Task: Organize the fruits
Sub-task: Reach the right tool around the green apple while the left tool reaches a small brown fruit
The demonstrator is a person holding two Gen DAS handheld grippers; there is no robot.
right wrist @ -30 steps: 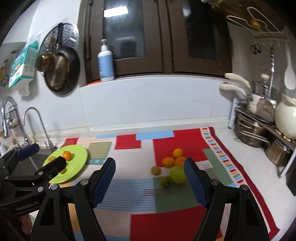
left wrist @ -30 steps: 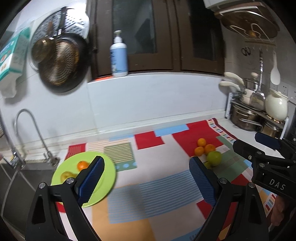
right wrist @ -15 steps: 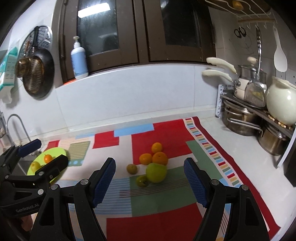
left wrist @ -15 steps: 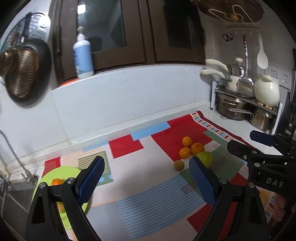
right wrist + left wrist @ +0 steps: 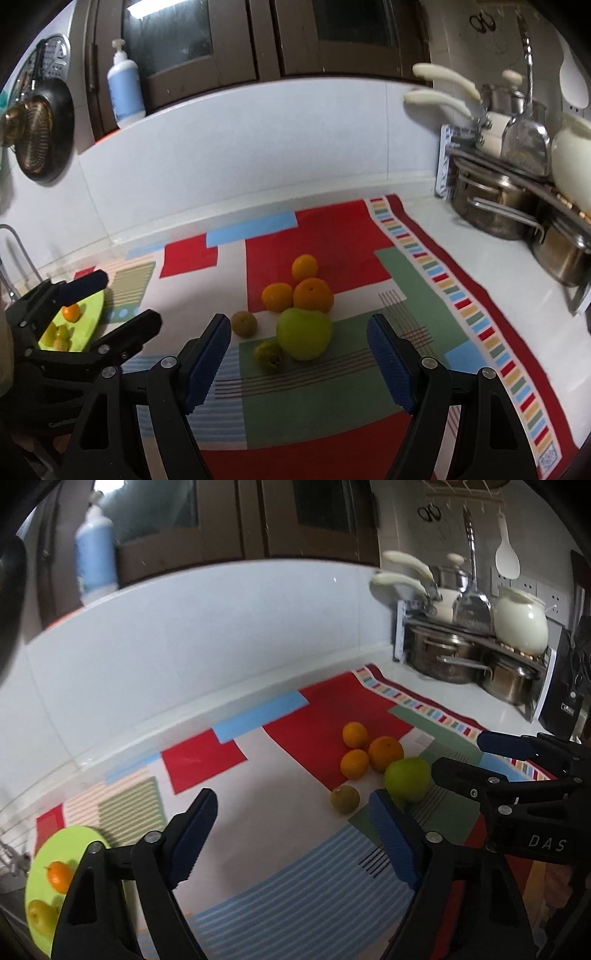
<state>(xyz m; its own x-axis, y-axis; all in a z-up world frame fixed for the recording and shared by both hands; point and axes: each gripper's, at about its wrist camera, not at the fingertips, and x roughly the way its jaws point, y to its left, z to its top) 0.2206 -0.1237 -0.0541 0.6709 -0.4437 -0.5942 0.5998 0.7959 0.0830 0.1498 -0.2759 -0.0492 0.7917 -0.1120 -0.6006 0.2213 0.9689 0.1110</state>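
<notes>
Right gripper (image 5: 299,363) jaws wide, empty, green apple (image 5: 304,334) just ahead between its fingers, three oranges (image 5: 313,294) beyond, left gripper (image 5: 291,840) closing on nothing, apple off its right finger, green plate (image 5: 70,843) behind its left.

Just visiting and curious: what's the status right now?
Left gripper jaws closing, nothing between; right gripper open, empty. Fruit pile loose on the cloth, plate partly filled. Path clear.

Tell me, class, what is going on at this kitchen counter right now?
A person is sorting fruit with two handheld grippers. The right gripper hovers open over the big green apple and three oranges on the patchwork cloth. The left gripper holds nothing, its jaws closing. The round lime-green plate already holds some fruit.
</notes>
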